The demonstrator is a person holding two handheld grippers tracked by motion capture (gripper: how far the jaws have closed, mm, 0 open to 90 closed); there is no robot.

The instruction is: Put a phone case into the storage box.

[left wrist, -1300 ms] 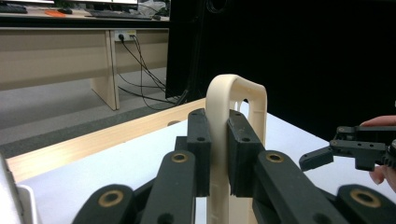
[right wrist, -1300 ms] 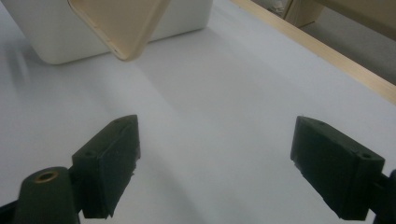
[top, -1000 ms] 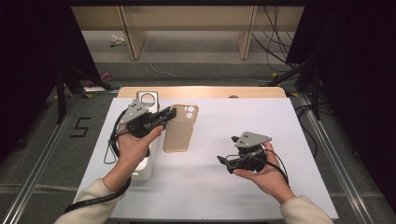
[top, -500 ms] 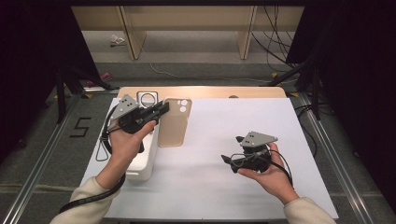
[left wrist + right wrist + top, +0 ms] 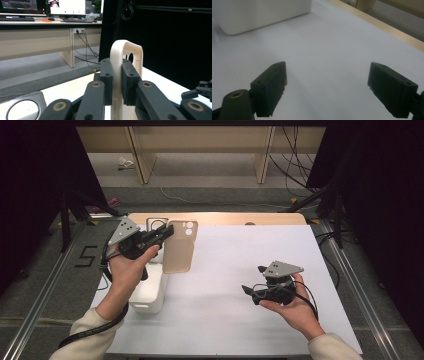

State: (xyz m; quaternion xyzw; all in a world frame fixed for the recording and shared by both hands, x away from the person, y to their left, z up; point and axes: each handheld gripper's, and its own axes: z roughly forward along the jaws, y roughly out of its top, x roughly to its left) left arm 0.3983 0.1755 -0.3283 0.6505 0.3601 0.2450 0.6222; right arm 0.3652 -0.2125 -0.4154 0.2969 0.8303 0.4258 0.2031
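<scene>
Beige phone case already picked up, clamped by its edge in the left tool and carried clear of the counter, just beside the white box. Setting it down not yet done, by the look of it. Soft, rounded shell, cream-coloured, with camera cut-outs near the top, hanging upright. Second, clear case lying flat behind the box. Right tool well apart from the box, jaws spread wide, holding nothing.
</scene>
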